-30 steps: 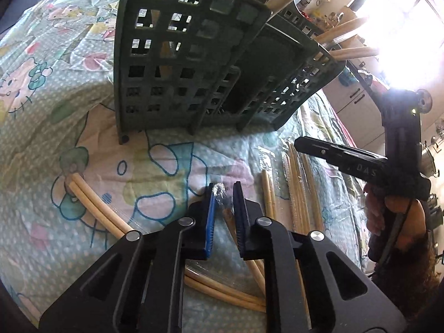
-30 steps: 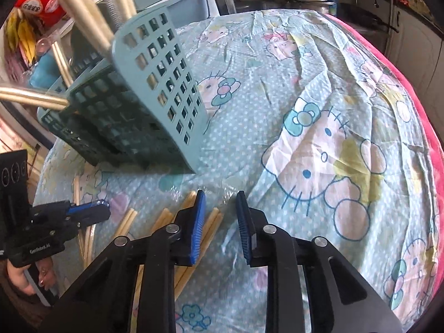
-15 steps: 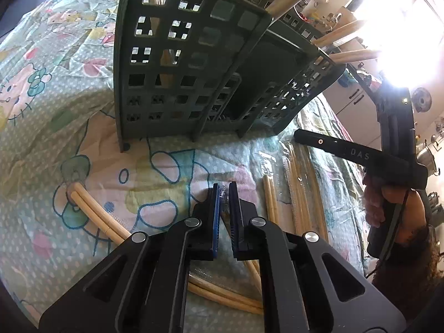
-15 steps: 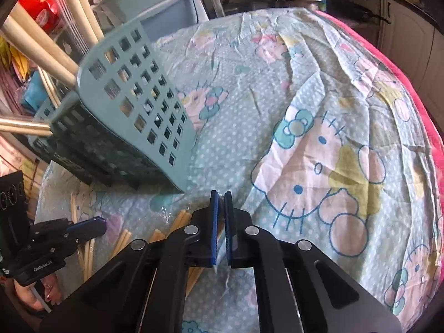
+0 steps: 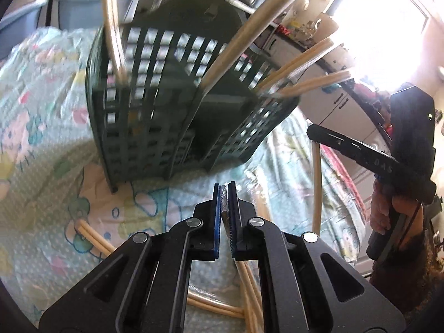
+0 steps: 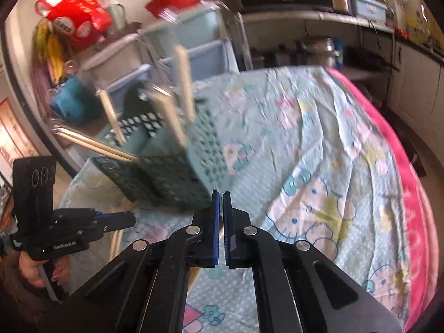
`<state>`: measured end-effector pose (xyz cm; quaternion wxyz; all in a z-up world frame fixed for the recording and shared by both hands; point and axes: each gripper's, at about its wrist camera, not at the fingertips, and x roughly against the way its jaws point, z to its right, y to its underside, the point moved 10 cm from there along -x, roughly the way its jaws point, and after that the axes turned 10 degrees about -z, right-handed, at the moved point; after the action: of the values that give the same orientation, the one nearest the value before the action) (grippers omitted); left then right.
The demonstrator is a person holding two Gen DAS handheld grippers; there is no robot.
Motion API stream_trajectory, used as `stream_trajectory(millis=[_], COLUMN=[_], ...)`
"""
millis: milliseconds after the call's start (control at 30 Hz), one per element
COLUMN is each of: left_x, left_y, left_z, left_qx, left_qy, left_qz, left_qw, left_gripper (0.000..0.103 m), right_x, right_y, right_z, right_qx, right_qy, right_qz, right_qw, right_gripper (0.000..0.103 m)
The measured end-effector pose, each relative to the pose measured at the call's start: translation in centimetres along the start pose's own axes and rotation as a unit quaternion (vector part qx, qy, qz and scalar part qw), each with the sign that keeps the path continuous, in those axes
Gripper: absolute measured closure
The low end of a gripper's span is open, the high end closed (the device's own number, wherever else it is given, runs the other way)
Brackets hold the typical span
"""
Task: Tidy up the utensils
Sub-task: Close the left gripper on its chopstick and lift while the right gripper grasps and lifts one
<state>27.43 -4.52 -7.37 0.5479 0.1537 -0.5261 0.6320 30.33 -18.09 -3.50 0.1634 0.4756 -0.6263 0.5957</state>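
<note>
Both grippers are clamped down right now, each on a wrapped pair of chopsticks. The left gripper has its blue pads pinched tight on the clear crinkly end of a wrapped chopstick pair, and the wooden sticks run down underneath the jaws toward the bottom of the left wrist view. The right gripper has just squeezed shut too, with only a sliver showing between the pads; in the left wrist view you can see a chopstick pair hanging almost straight down from its tip, lifted off the cloth. The green slotted utensil caddy stands on the cartoon-cat tablecloth just past both grippers, and it already has several chopsticks poking out of its compartments at different angles; which compartment each one sits in is hard to say because of the blur. More chopsticks lie loose on the cloth to the left of the left gripper, near the front of the caddy. In the right wrist view the caddy looks lighter teal and sits left of centre, with a red bag and pale blue storage drawers behind it. A hand grips the left tool's handle at the lower left there.
</note>
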Motion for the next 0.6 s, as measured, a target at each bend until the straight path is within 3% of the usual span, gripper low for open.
stream_trajectory(millis=[600], left_x=[8.1], left_y=[-3.1], left_z=[4.9], left_qx=[-0.065], left_qy=[0.008], left_qz=[0.078], left_qw=[0.9948], left_gripper=[0.101], right_x=[7.3], right_y=[-3.3], right_z=[-6.7], right_qx=[0.081], right_qy=[-0.023], right_qz=[0.081], right_qw=[0.993], right_gripper=[0.101])
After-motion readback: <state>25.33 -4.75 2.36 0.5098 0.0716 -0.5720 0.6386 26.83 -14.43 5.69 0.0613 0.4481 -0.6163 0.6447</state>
